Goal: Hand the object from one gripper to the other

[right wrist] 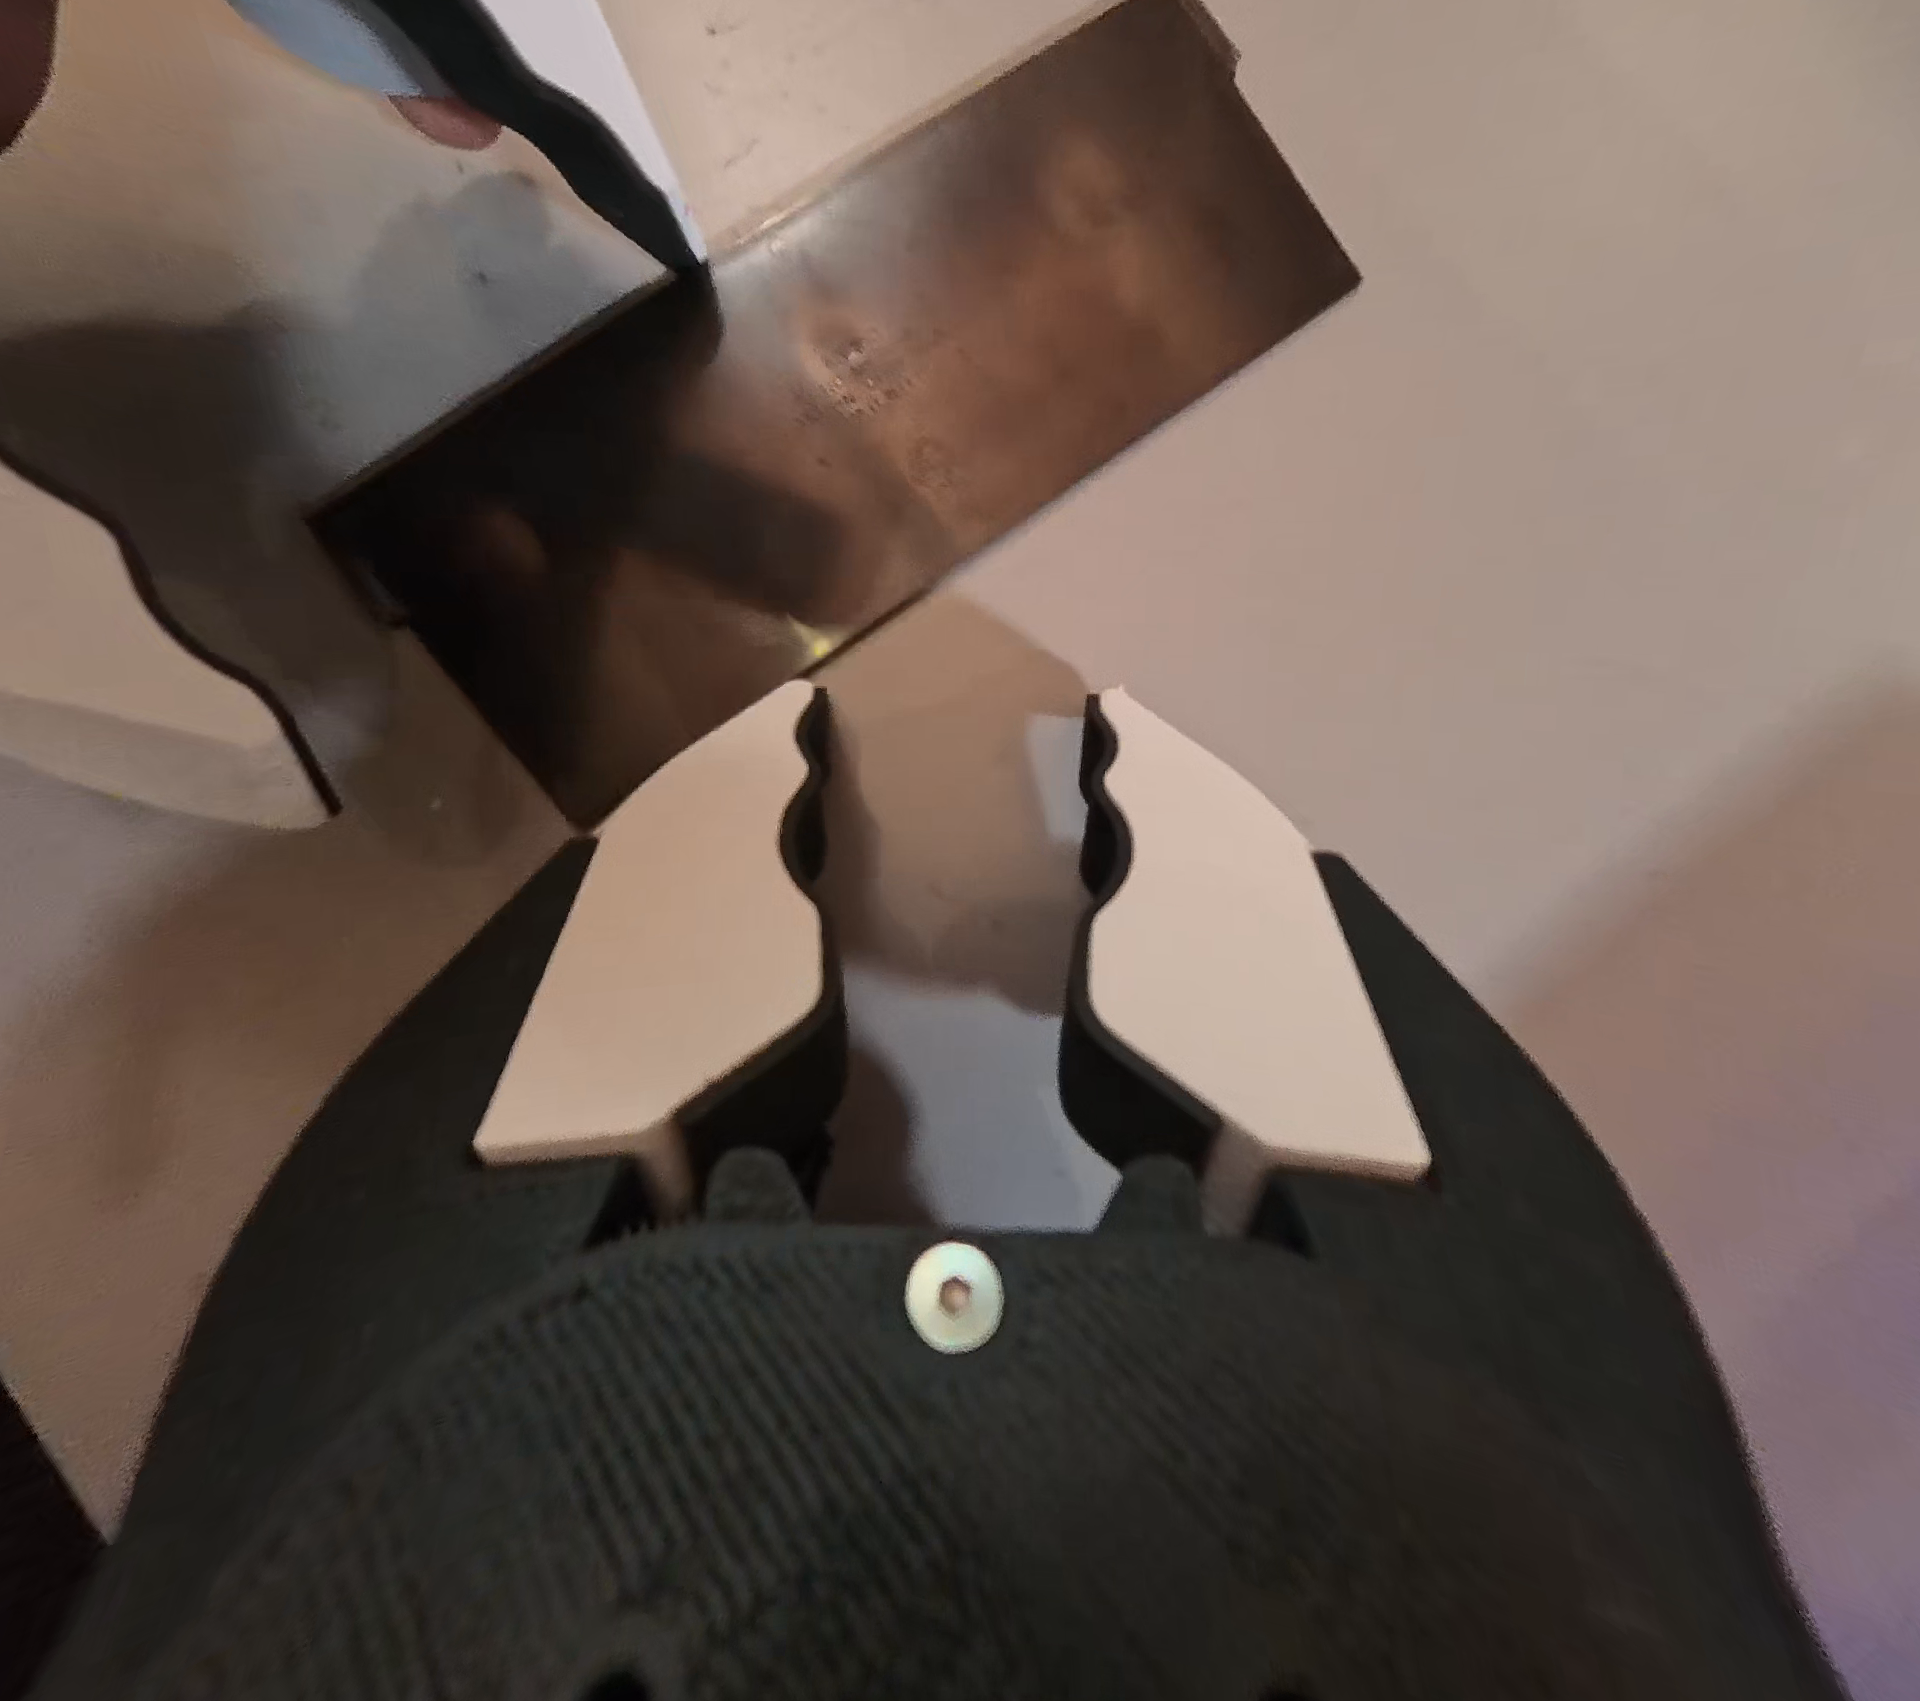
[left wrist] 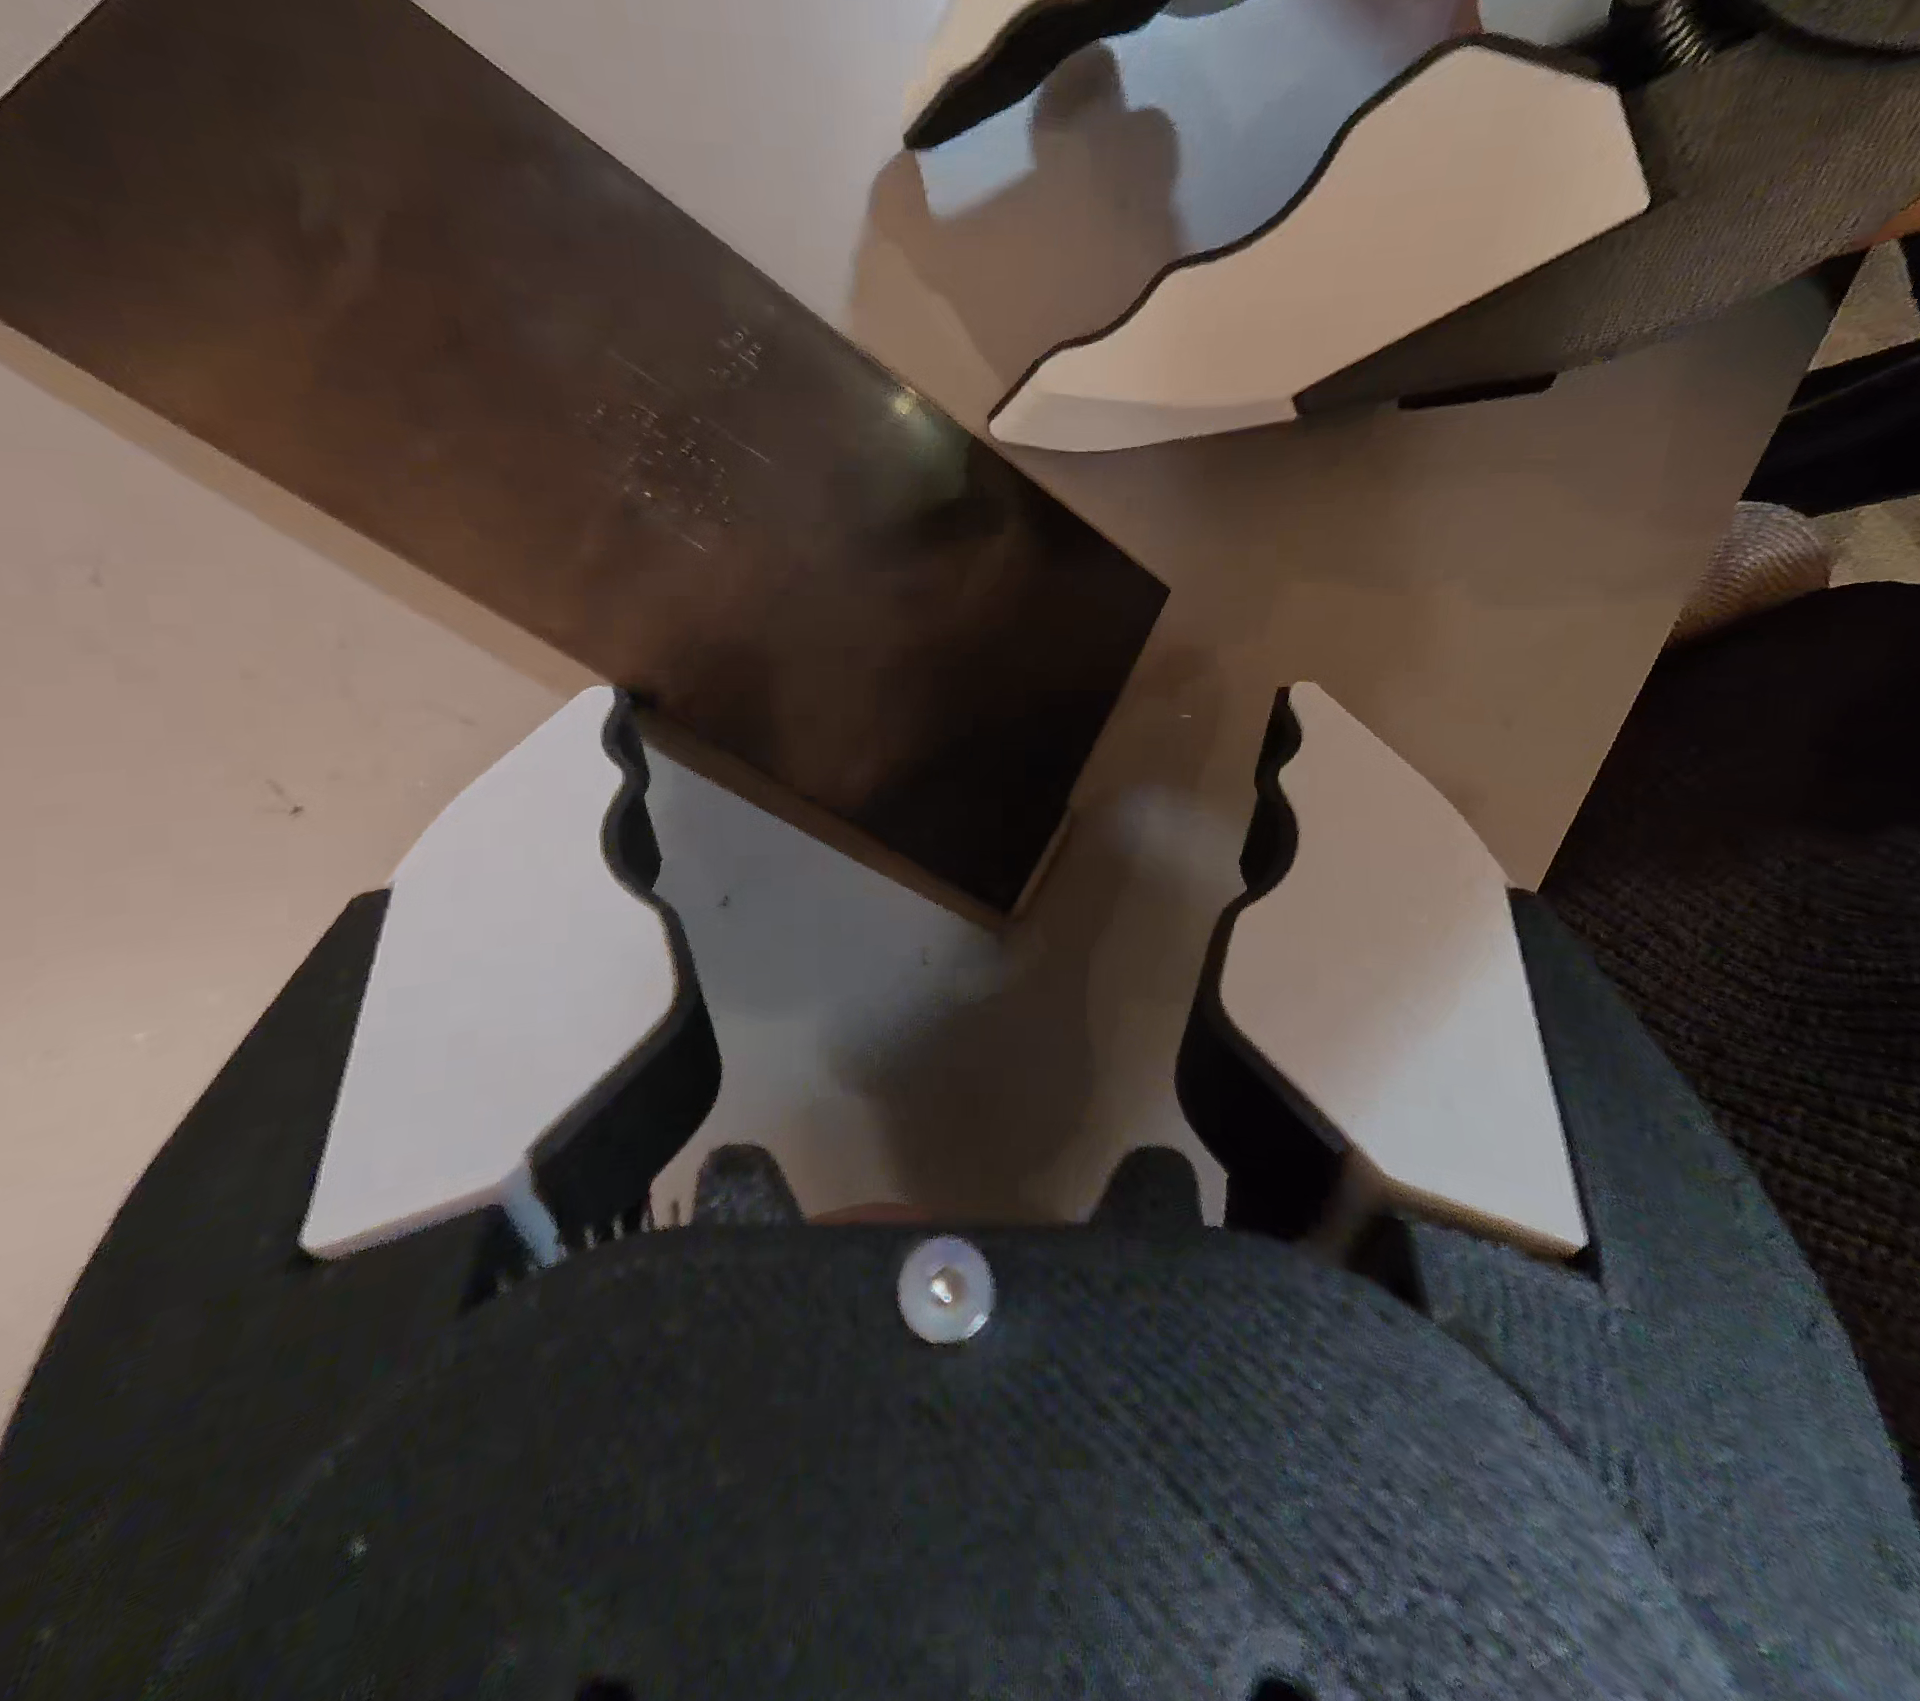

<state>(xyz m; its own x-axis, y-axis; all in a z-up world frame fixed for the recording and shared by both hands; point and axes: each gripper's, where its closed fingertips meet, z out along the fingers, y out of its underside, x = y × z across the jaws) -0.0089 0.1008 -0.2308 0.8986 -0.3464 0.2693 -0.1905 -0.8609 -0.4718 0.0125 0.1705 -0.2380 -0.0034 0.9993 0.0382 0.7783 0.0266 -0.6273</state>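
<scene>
Flat dark metal plate [left wrist: 499,363] [right wrist: 935,404] touches left claw [left wrist: 951,820] left fingertip; claw spread. Right claw [right wrist: 956,778] spread, empty, just beside plate.

You have one dark flat block [left wrist: 499,363] here, two grippers, left [left wrist: 951,799] and right [right wrist: 956,778], with two fingers each, over one pale table [left wrist: 208,872].

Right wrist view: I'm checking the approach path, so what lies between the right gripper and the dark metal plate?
Nothing. Only a short stretch of bare beige surface separates the open right gripper from the near edge of the metal plate, as the right wrist view shows.
</scene>
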